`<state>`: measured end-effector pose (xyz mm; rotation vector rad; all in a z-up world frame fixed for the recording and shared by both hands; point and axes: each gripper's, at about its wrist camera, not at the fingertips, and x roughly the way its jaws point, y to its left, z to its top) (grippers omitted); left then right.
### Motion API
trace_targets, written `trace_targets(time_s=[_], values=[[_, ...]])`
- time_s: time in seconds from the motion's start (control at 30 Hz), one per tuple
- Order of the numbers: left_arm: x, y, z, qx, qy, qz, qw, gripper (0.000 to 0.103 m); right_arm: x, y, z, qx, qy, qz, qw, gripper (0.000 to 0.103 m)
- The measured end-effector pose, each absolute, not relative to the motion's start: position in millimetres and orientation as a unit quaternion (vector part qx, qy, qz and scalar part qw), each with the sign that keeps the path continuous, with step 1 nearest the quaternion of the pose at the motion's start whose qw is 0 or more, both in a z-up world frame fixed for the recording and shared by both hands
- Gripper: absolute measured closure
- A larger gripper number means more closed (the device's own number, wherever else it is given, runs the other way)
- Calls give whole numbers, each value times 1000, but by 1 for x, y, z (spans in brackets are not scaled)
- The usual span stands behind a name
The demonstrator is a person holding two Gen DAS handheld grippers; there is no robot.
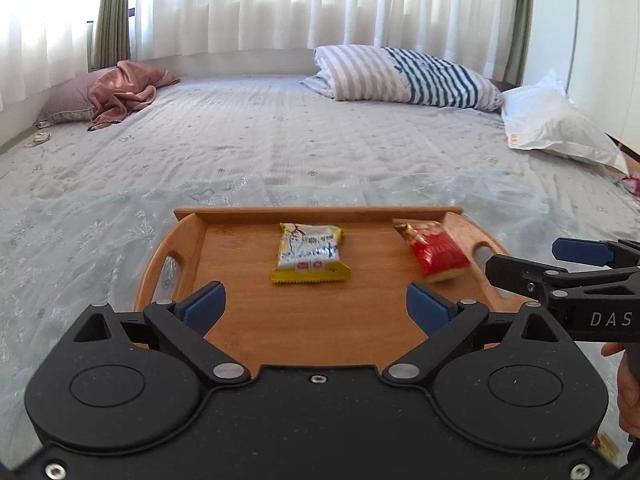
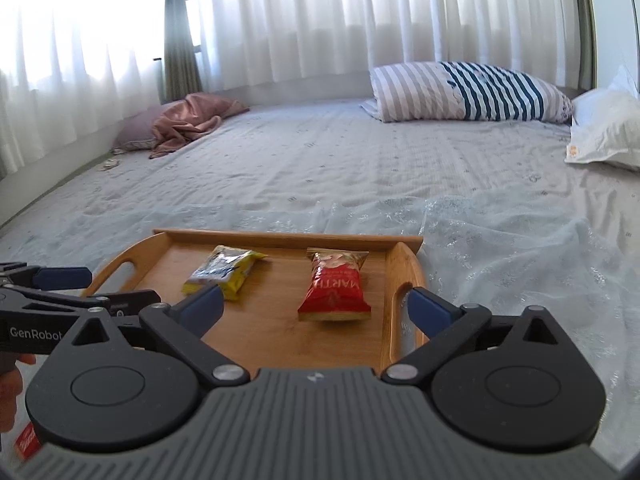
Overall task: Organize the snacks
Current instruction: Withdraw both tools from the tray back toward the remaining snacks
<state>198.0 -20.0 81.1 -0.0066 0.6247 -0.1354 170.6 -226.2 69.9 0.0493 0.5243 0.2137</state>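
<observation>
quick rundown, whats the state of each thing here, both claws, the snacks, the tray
left claw: open, empty, over the tray's near end
right claw: open, empty, facing the red packet
yellow snack packet: sealed, lying flat on the tray
red snack packet: sealed, lying near the tray's right handle
wooden tray: resting on the bed, holding both packets
striped pillow: lying at the far end of the bed

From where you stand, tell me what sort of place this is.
Most likely a bedroom: a wide bed with a striped pillow at its far side, sheer curtains behind, and a wooden tray with two snack packets resting on the bedcover.
</observation>
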Motion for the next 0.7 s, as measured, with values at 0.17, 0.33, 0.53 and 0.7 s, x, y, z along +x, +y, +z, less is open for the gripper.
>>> trace_targets(time_s=[0.17,0.33,0.53,0.7], values=[[148,-20,83,-5,306,-75,949,4,125,-226,70,6,237,120,964,0],[106,-19,76,-12,291,-80,953,4,88,-230,61,10,222,129,966,0],[69,-17,58,-27,281,-82,956,3,51,-237,43,1,201,114,973,0],[47,-16,40,-33,277,-73,958,3,24,-239,22,-23,186,86,978,0]])
